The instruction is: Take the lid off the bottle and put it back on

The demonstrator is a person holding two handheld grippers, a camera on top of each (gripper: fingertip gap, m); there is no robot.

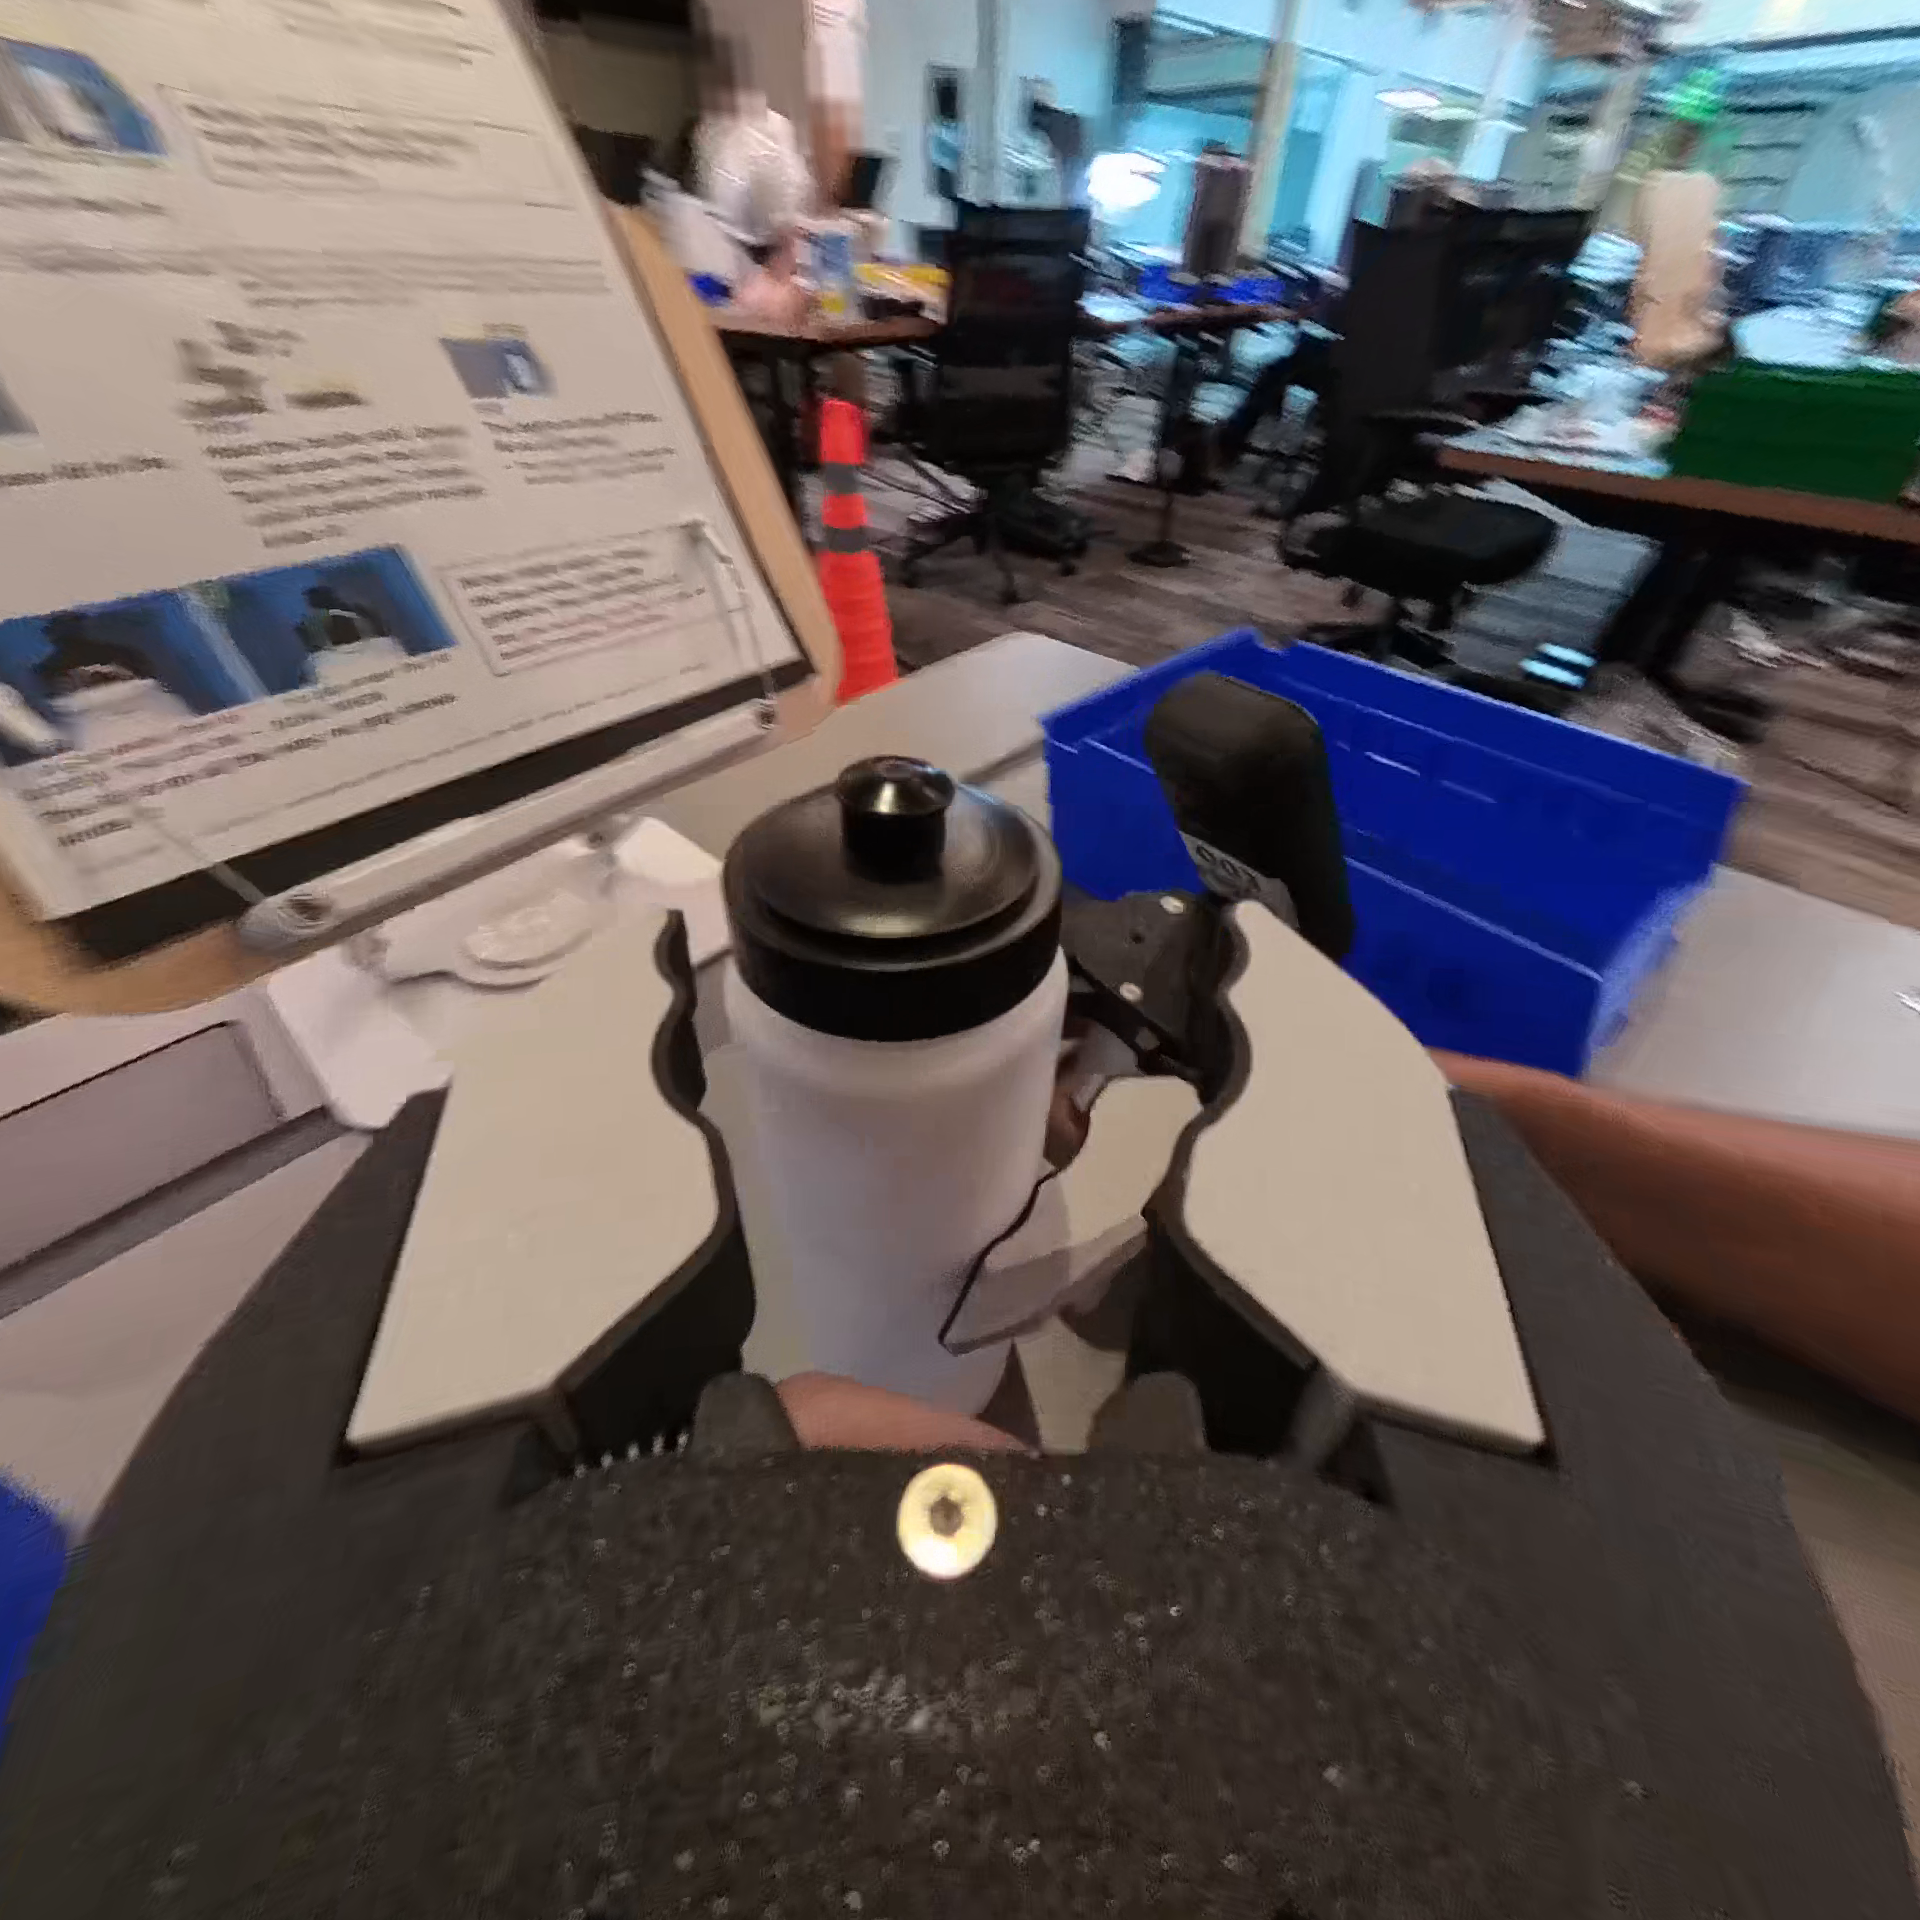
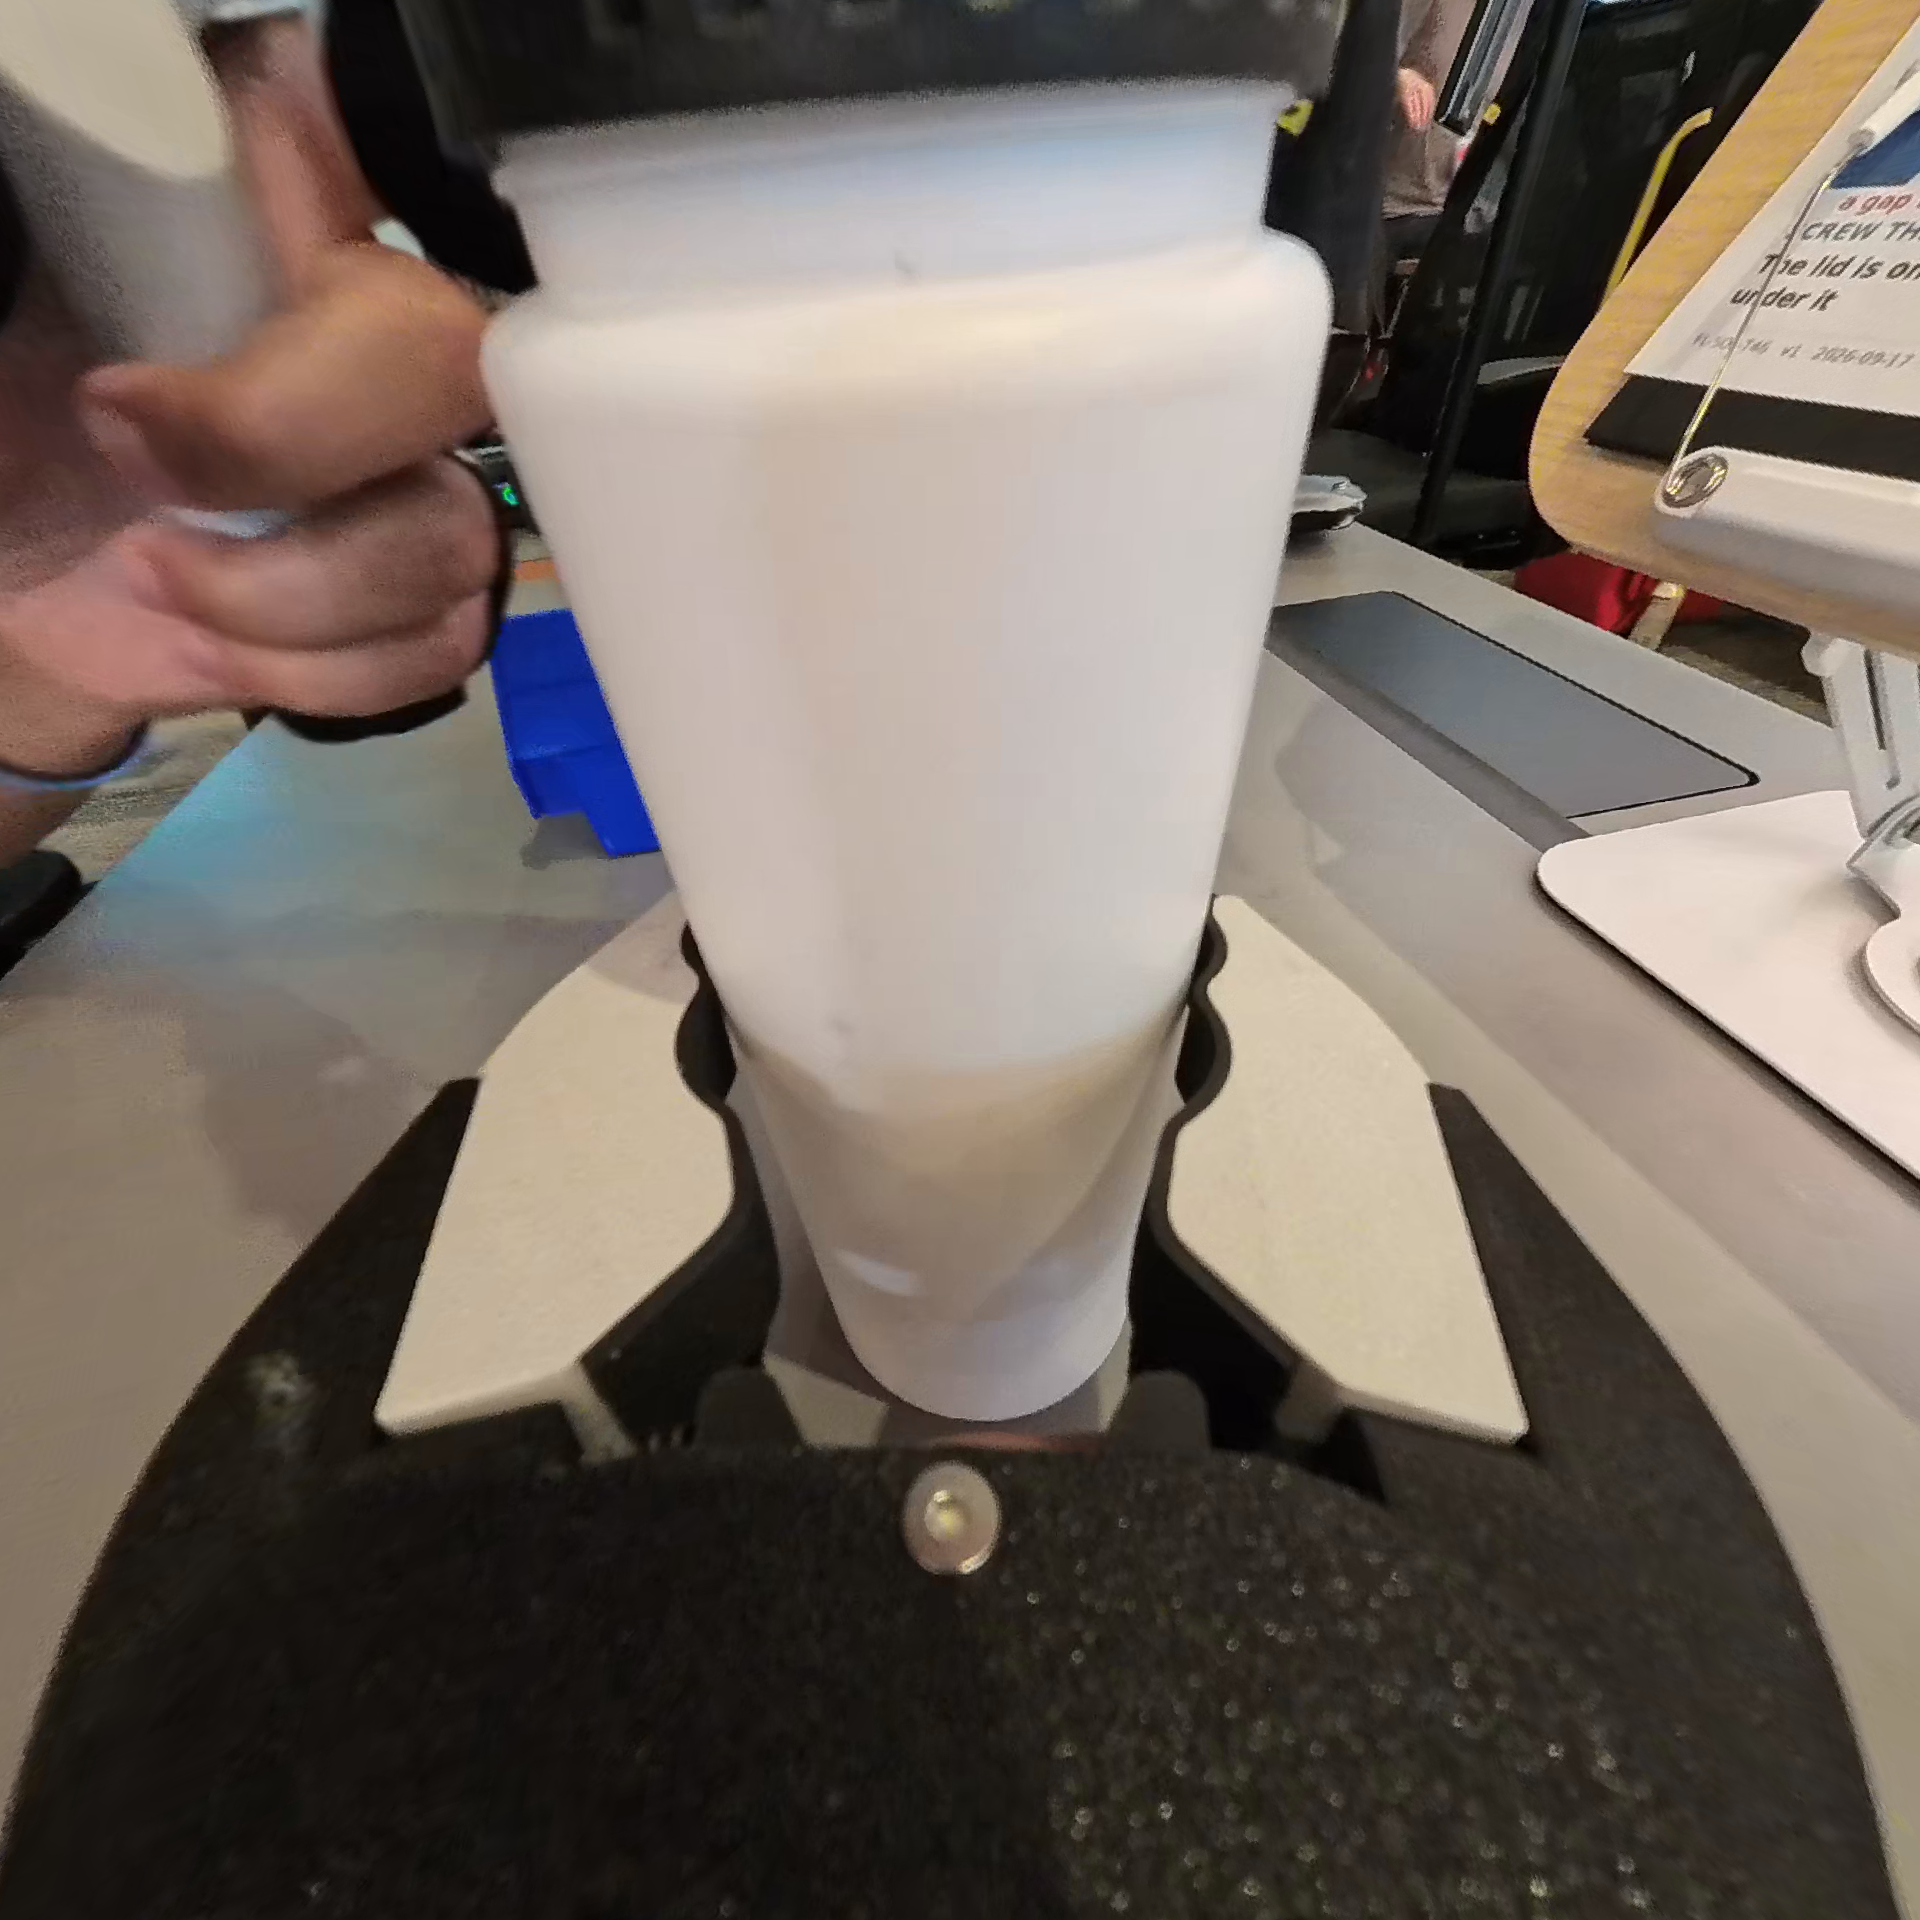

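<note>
Right wrist view: white bottle is clamped low on its body by the right tongs, pads pressed on both sides. Left tongs are spread around the neck below the black lid, a gap showing. Closing squarely on the lid before twisting is advised.

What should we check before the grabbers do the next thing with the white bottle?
1. Lid sitting on the bottle: ok.
2. Right gripper pressing both sides of the bottle's lower body: ok.
3. Left gripper gripping the lid: not ok. Its jaws stand open, with a gap showing on one side.
4. Lid screwed fully tight: cannot tell.
5. Blue bin apart from the bottle: ok, it sits behind it.
</note>
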